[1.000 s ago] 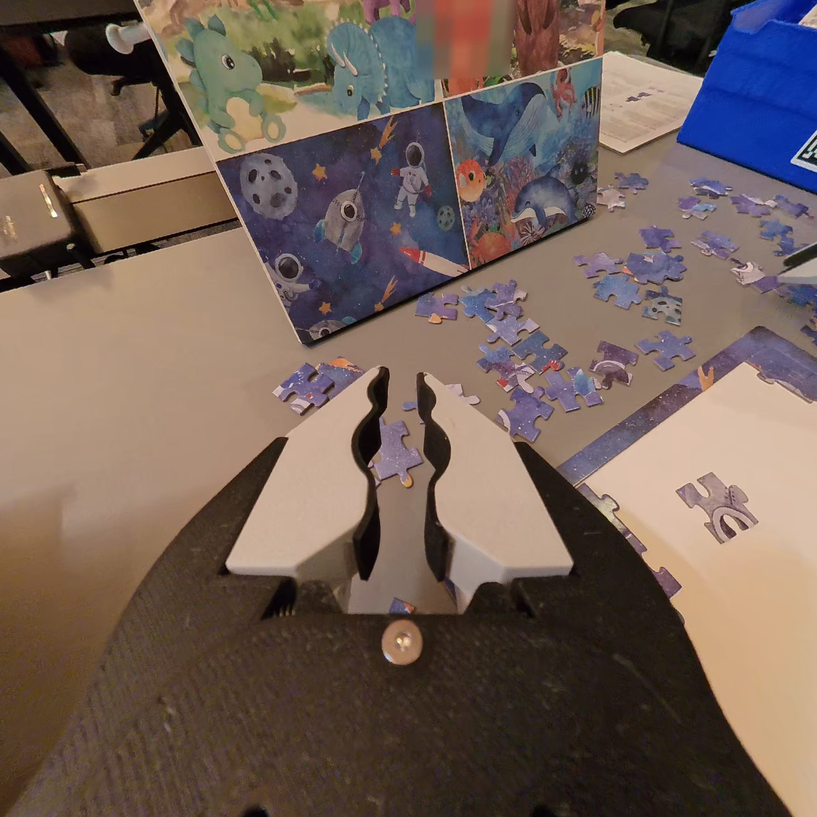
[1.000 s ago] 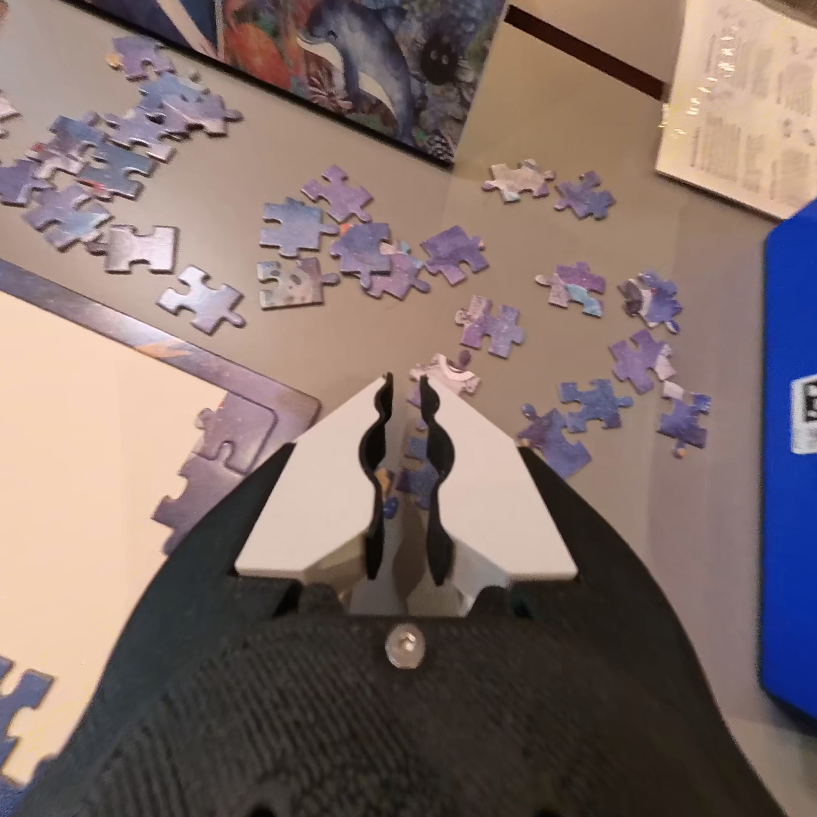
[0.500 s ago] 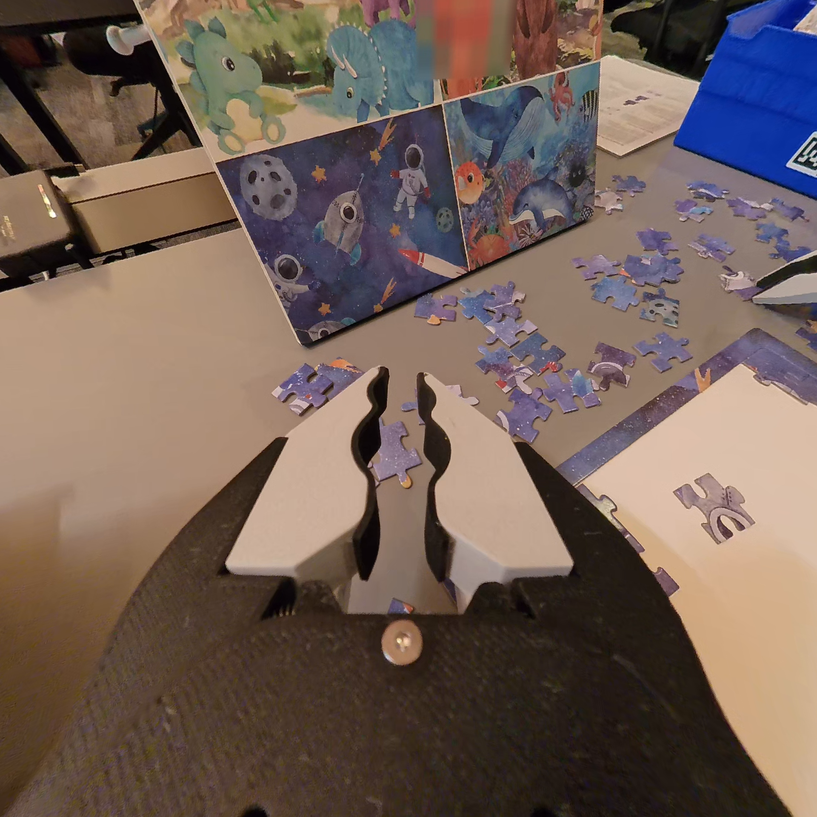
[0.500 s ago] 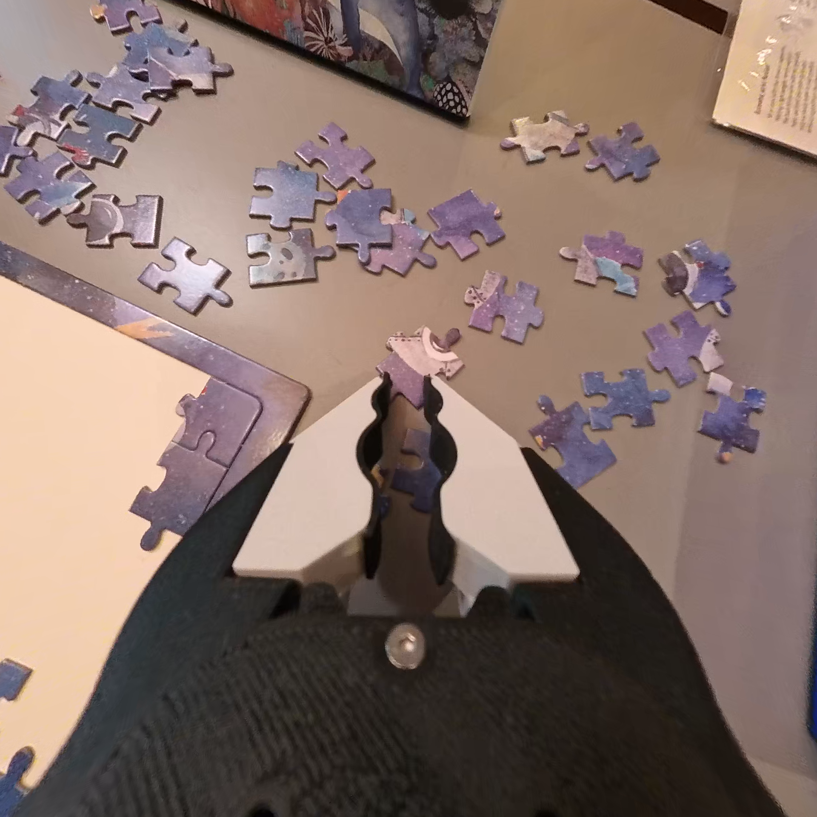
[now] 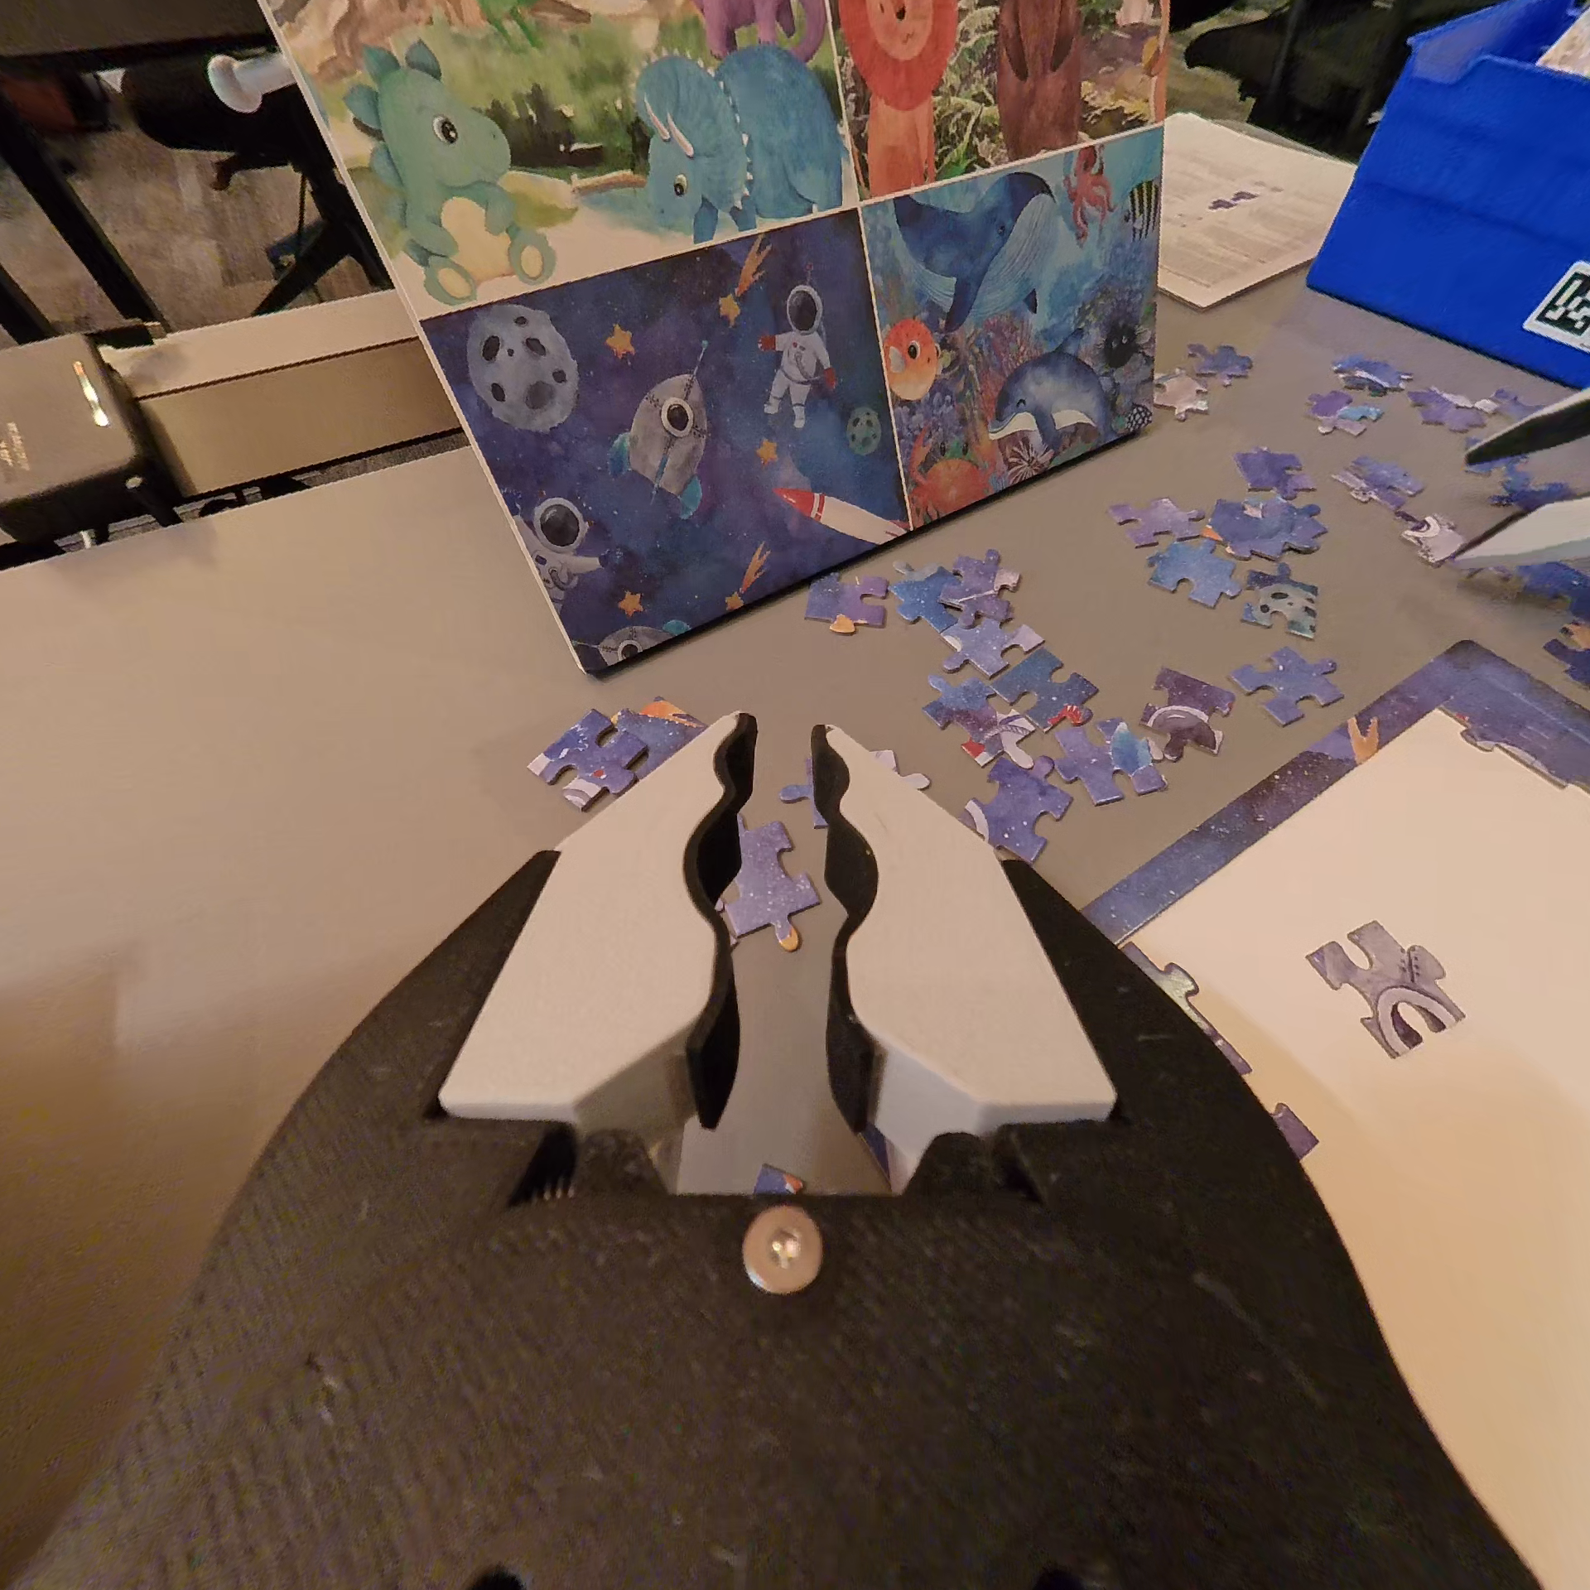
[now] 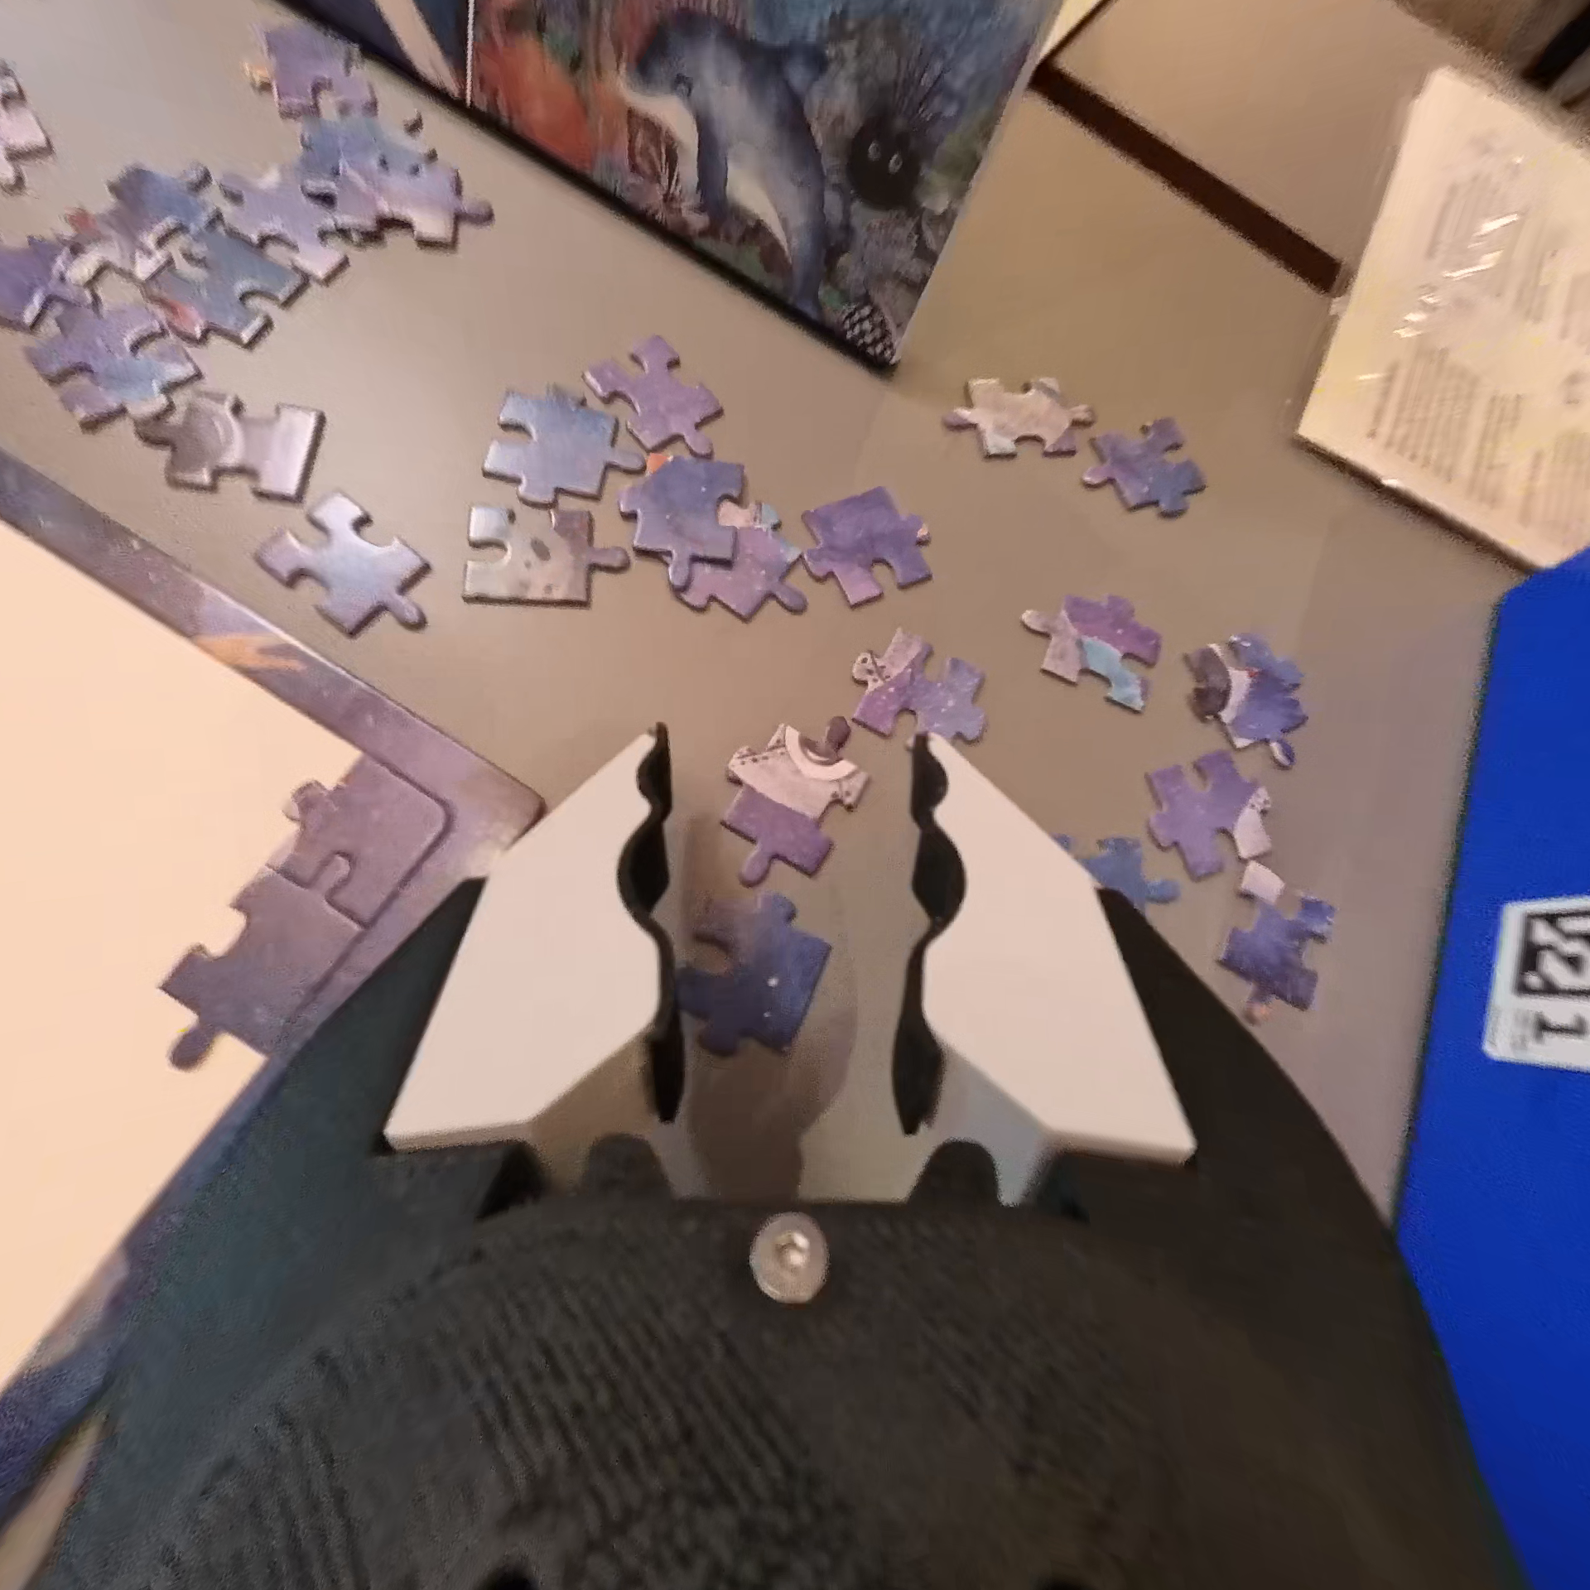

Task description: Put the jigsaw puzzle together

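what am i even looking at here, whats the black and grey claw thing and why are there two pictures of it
There is no robot here. A person holds a two-finger gripper in each hand, and a camera on each one looks forward along its fingers, which gives the two pictures.

The left view shows the left gripper, its jaws only narrowly apart. It grips nothing; a purple piece lies flat on the grey table beneath the gap. Behind stands a picture-covered puzzle box, and to the right lies the cream puzzle board.

The right view shows the right gripper, jaws wide apart and holding nothing. A piece showing a white and grey shape lies on the table between them, untouched, with loose pieces scattered around. A blue bin sits at the right, and a printed sheet beyond it.
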`<state>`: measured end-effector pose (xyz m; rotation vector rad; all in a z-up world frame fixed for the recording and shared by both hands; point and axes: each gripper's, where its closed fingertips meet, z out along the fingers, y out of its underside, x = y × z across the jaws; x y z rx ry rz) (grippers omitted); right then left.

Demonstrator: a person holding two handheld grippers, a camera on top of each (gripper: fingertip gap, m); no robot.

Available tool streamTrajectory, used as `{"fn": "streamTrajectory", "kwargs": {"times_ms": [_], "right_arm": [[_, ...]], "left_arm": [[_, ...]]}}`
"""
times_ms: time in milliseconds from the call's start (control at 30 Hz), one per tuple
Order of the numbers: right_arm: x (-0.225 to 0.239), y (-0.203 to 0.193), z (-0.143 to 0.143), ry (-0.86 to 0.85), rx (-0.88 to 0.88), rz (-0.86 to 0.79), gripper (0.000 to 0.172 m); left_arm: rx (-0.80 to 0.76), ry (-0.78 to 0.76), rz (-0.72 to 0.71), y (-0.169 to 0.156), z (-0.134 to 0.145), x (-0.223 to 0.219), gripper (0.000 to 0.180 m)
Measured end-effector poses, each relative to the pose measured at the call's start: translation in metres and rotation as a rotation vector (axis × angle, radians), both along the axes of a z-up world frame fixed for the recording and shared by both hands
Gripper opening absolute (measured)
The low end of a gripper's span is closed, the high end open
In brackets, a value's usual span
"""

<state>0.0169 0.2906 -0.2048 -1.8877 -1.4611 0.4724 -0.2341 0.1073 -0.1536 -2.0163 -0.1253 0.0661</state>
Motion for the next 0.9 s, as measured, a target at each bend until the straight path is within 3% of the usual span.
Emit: {"fn": "streamTrajectory", "kwargs": {"times_ms": [167, 333, 533, 900], "right_arm": [[0.000, -0.010, -0.016, -0.022, -0.134, 0.139, 0.059], [0.001, -0.056, -0.010, -0.019, -0.268, 0.320, 0.044], [0.008, -0.053, -0.002, -0.040, -0.146, 0.408, 0.044], [0.010, -0.061, -0.016, -0.144, -0.106, 0.589, 0.043]], "left_arm": [[-0.001, -0.004, 0.008, -0.001, -0.001, -0.003, 0.011], [-0.005, 0.001, 0.006, 0.000, -0.001, -0.002, 0.011], [-0.005, 0.004, 0.005, 0.000, -0.001, -0.002, 0.011], [-0.006, 0.002, 0.004, 0.000, -0.002, -0.001, 0.011]]}}
